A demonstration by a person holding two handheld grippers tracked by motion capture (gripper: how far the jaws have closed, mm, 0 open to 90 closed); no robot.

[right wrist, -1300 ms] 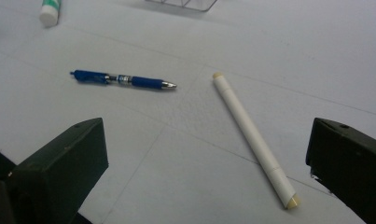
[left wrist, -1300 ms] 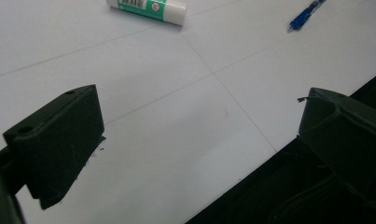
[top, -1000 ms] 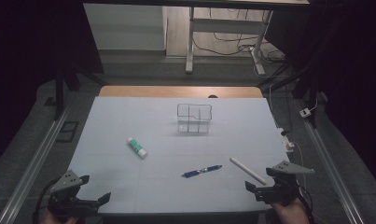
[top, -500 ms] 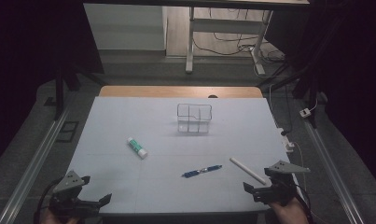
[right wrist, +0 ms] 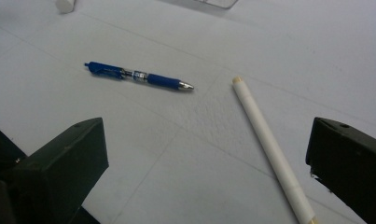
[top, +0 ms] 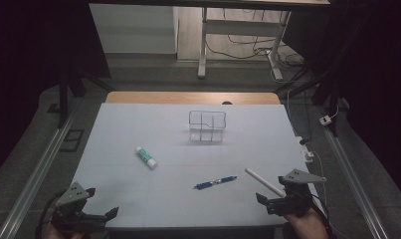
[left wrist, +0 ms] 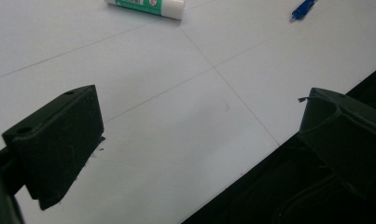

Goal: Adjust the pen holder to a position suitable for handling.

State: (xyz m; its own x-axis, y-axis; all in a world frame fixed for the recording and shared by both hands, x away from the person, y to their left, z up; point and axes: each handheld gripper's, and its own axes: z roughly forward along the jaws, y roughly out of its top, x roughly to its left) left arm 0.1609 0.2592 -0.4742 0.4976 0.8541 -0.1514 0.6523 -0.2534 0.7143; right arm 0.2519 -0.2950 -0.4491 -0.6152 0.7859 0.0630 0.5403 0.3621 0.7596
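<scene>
— Both grippers have barely shifted: the left gripper [top: 96,215] has sunk a little toward the near edge of the table [top: 138,119], and the right gripper [top: 272,199] has edged slightly inward, nearer the white stick [top: 264,181].

— Any grasp yet?

— None. Each gripper's jaws stand wide apart with nothing between them. I judge the work is only starting, and that the right gripper is lining up on the white stick.

— Where do things lie?

— Take the wire basket [top: 207,126] as landmark: the white stick lies well nearer than it and to its right, the blue pen [top: 216,182] nearer and almost straight in front, the glue stick [top: 146,157] nearer and to its left.

— What do the gripper views add?

— The right gripper view shows the white stick [right wrist: 272,150] running between the jaws, apart from the blue pen [right wrist: 139,76]. The left gripper view shows the glue stick [left wrist: 146,4] far ahead.
</scene>
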